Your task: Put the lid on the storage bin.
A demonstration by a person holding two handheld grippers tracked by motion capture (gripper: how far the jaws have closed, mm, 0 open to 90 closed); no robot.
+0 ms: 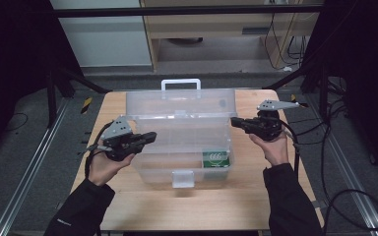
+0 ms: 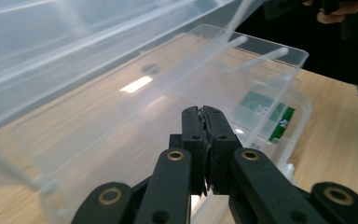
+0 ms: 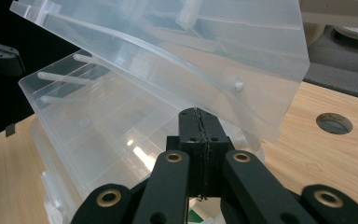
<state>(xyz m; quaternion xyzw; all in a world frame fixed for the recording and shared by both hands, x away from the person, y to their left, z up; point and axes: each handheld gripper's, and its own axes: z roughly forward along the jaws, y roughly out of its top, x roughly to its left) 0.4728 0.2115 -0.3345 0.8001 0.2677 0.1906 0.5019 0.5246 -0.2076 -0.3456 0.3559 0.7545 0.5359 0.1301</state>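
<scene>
Well, a status by item, as I read it from the feeds.

Box: the clear plastic box (image 1: pixel 182 147) sits mid-worktop (image 1: pixel 211 206), between my two hands, front latch tab toward me.

Lid: the lid (image 1: pixel 177 103) is already up, tilted back on its rear hinge with the handle at the top; in the right claw view it hangs over the tray at a slant rather than lying fully back.

Contents: a green card (image 1: pixel 215 158) lies in the front right corner of the box; the rest of the tray looks bare, though glare on the plastic makes me unsure of that.

Left claw: my left claw (image 1: pixel 150 136) is pinched together with nothing between the tips, poised at the box's left wall, near the rim.

Right claw: my right claw (image 1: pixel 235 121) is likewise pressed closed and empty, at the box's right edge, just under the lid's corner.

Done: I judge the opening finished, since the lid stands clear of the latch.

Left: either taking out the green card or bringing the lid down; neither claw grips anything, so both are still to start.
</scene>
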